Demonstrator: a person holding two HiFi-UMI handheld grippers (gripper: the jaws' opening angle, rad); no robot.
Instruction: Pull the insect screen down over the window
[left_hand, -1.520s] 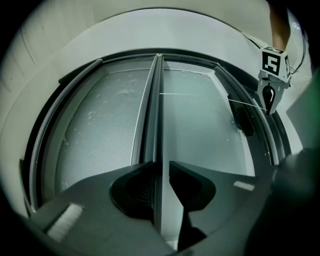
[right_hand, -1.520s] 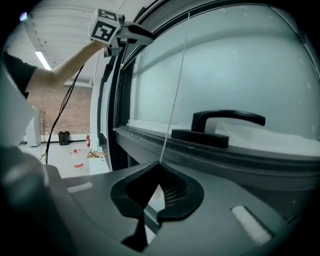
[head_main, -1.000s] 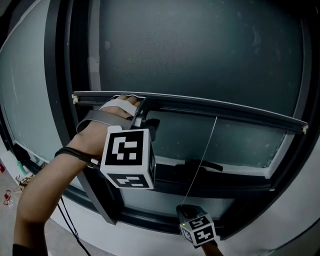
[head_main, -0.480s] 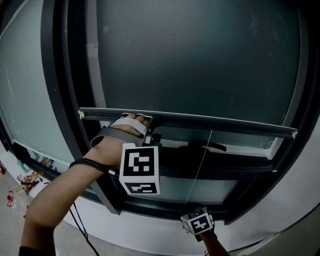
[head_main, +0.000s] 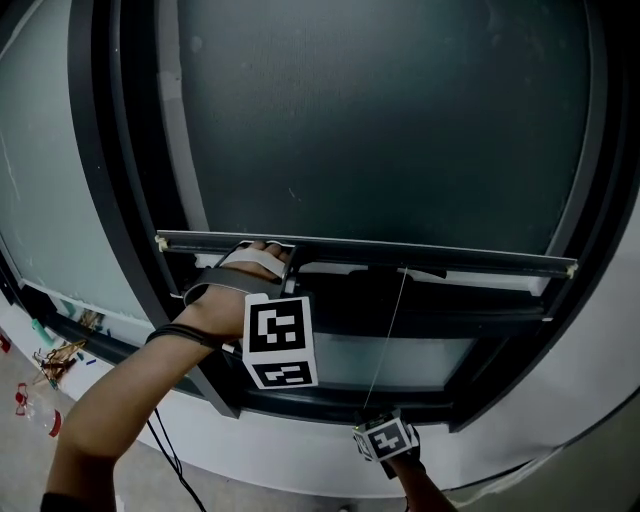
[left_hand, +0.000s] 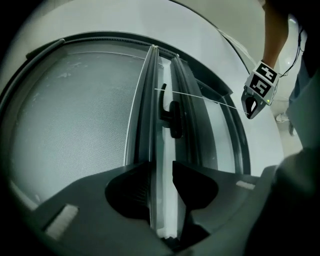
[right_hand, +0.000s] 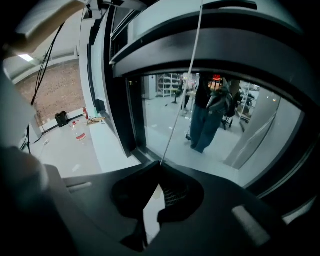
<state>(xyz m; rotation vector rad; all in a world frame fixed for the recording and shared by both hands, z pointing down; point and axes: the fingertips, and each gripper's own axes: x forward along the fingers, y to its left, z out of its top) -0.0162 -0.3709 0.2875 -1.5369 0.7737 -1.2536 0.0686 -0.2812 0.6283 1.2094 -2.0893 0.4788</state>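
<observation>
The dark mesh insect screen (head_main: 380, 120) covers most of the window. Its bottom bar (head_main: 450, 257) runs level just above the lower sash. My left gripper (head_main: 287, 262) holds the bar near its left end. In the left gripper view the bar (left_hand: 150, 100) passes between the jaws of the left gripper (left_hand: 161, 167), which are shut on it. A thin white pull cord (head_main: 390, 340) hangs from the bar's middle down to my right gripper (head_main: 368, 420). In the right gripper view the right gripper (right_hand: 159, 167) is shut on the cord (right_hand: 182, 85), which runs taut.
A dark window handle (left_hand: 172, 117) sits on the sash just behind the bar. A thick dark frame (head_main: 110, 200) borders the window. A black cable (head_main: 160, 440) trails from the left arm. A bottle (right_hand: 80, 132) and clutter lie on the floor; a person (right_hand: 207, 115) stands beyond the glass.
The screen's bottom bar has come down, narrowing the uncovered strip of window. Both grippers have moved down with it, and the window handle is now mostly behind the bar.
</observation>
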